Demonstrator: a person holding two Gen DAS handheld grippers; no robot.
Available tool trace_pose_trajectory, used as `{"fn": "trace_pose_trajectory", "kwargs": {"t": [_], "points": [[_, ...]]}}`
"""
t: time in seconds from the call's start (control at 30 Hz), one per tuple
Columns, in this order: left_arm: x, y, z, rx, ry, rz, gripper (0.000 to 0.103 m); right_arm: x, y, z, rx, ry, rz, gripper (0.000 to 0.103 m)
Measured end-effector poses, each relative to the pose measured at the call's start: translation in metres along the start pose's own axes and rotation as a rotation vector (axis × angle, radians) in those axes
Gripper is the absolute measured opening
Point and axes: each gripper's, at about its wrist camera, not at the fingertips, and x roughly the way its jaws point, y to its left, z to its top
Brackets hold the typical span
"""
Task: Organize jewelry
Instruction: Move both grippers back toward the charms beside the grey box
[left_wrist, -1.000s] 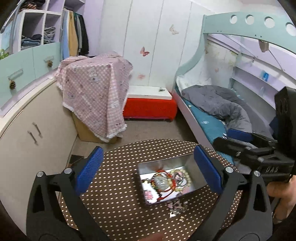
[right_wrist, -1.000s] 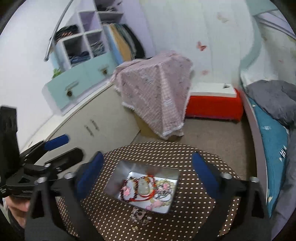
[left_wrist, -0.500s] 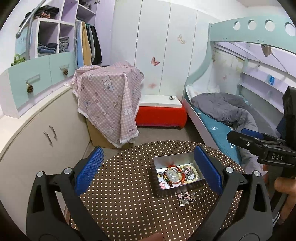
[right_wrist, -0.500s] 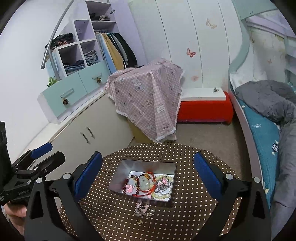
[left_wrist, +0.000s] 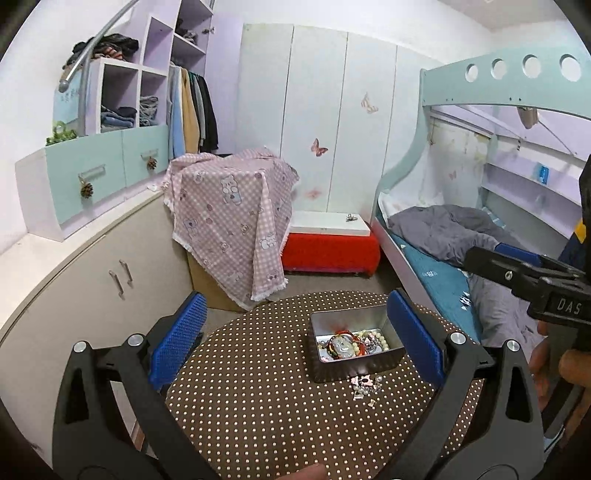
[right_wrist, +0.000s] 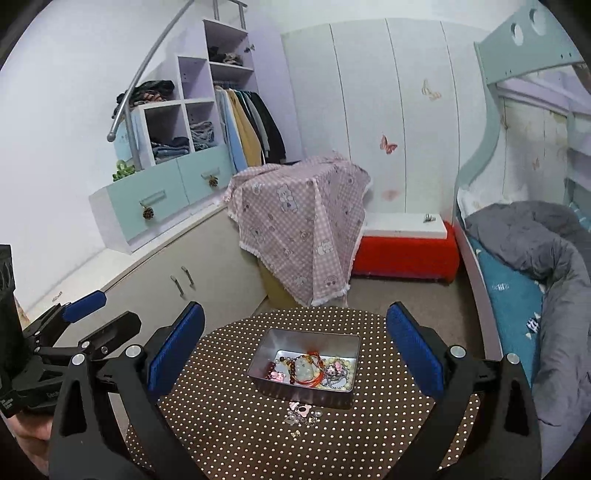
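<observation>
both tools spread, holding nothing; jewelry tin (left_wrist: 354, 345) on table, well below them.

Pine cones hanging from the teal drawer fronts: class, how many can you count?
2. One pine cone hangs from the nearer drawer's handle; the other pine cone hangs from the farther drawer, beside the hanging clothes. None seems hidden.

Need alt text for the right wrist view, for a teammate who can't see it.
An open metal tin of tangled bracelets and beads sits on a round polka-dot table, a few small trinkets loose beside it. The right hand-held gripper hangs open above, empty; the left hand-held gripper shows at far left.
</observation>
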Motion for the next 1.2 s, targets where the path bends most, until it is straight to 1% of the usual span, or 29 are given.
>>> {"fn": "trace_pose_trajectory", "kwargs": {"t": [0.27,0.43,0.57,0.7,0.93,1.07,1.2], "points": [[-0.022,-0.004,-0.018,-0.015,-0.004,0.017,0.096,-0.029,0.011,-0.017,-0.018,-0.026,-0.004,0.095],[-0.022,-0.011,-0.034,-0.011,0.016,0.014,0.096,-0.046,0.005,-0.035,-0.013,-0.031,-0.036,0.095],[-0.014,-0.021,-0.051,0.016,0.054,0.013,0.096,-0.042,-0.007,-0.051,0.002,-0.002,-0.064,0.095],[0.003,-0.031,-0.073,0.036,0.115,0.007,0.096,-0.032,-0.023,-0.07,0.042,0.048,-0.074,0.095],[0.052,-0.048,-0.108,0.092,0.222,-0.016,0.096,-0.006,-0.054,-0.101,0.108,0.148,-0.113,0.095],[0.085,-0.055,-0.124,0.106,0.291,-0.04,0.096,0.008,-0.066,-0.11,0.128,0.189,-0.126,0.095],[0.117,-0.062,-0.137,0.098,0.361,-0.066,0.096,0.021,-0.076,-0.116,0.14,0.225,-0.138,0.095]]}}
